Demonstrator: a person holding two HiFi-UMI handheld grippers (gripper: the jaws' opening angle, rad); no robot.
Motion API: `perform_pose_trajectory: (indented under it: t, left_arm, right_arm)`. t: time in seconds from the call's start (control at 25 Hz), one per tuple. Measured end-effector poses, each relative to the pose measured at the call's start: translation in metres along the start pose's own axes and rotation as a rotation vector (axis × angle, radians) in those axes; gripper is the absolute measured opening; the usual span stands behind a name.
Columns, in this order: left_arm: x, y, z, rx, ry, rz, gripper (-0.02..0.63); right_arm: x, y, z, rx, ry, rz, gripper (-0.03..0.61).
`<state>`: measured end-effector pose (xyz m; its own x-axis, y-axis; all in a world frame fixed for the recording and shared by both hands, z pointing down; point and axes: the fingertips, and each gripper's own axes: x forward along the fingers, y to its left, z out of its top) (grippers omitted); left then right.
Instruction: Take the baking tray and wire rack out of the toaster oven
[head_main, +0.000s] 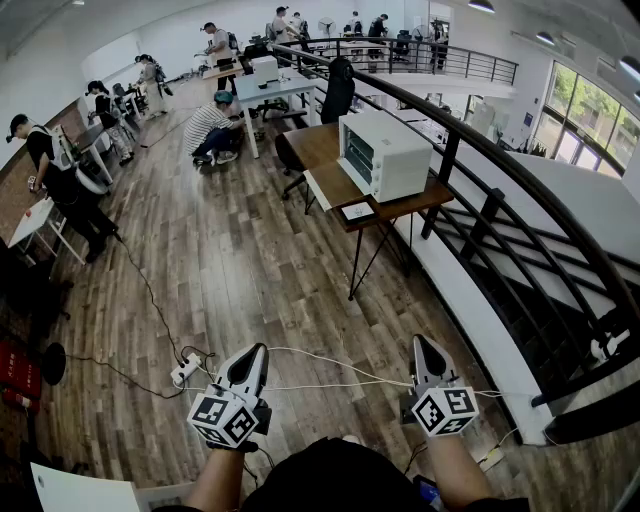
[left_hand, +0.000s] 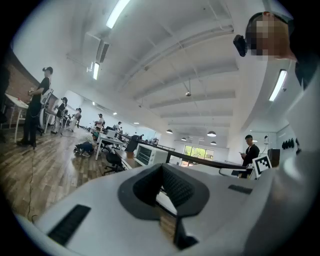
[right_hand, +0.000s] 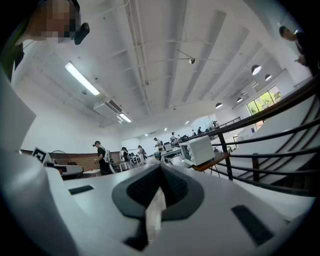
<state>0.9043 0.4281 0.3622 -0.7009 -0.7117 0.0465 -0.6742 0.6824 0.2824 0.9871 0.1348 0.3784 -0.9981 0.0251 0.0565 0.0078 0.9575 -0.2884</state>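
Grippers: two, hand-held, both level and low in the head view.
- Left gripper (head_main: 257, 350): jaws clenched together on nothing. One marker cube (head_main: 224, 418) at its rear.
- Right gripper (head_main: 420, 342): jaws likewise pressed together and empty. One marker cube (head_main: 446, 410) at its rear.

Toaster oven (head_main: 385, 153): one, white, upright on the wooden table (head_main: 325, 150), well apart from both grippers. Its glass front faced the open floor.

Baking tray and wire rack: neither could be made out; the oven was too small and far off to show its inside or how its door stood.

Flat card or sheet (head_main: 357, 211): one, on the table's near corner; print unreadable.

Black railing (head_main: 500, 165): one, curving along the right, just beside the table's far side.

Power strip (head_main: 184, 371): one, on the wood floor (head_main: 230, 270), with white cables running from it between the grippers.

People: several in the background, at desks and on the floor.

Cut off: the holder's forearms, at the bottom edge.

Room: open floorboards lay between the grippers and the table. The railing closed off the right.
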Motion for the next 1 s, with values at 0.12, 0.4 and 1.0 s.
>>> perform_pose_trajectory:
  t: [0.12,0.4,1.0]
  left_arm:
    - [0.007,-0.002,-0.003,-0.002,-0.007,-0.002,0.012]
    - [0.022,-0.01,-0.005,-0.005,-0.018,0.022,0.012]
    - [0.027,-0.04,-0.012,0.016,-0.022,0.069,0.302]
  right_arm:
    - [0.003,-0.01,-0.005,-0.002,0.012,-0.001,-0.006]
    - [0.018,-0.02,-0.005,0.024,0.057,0.057,-0.005]
    - [-0.001,-0.027,0.001,0.008,-0.013,0.119,0.285]
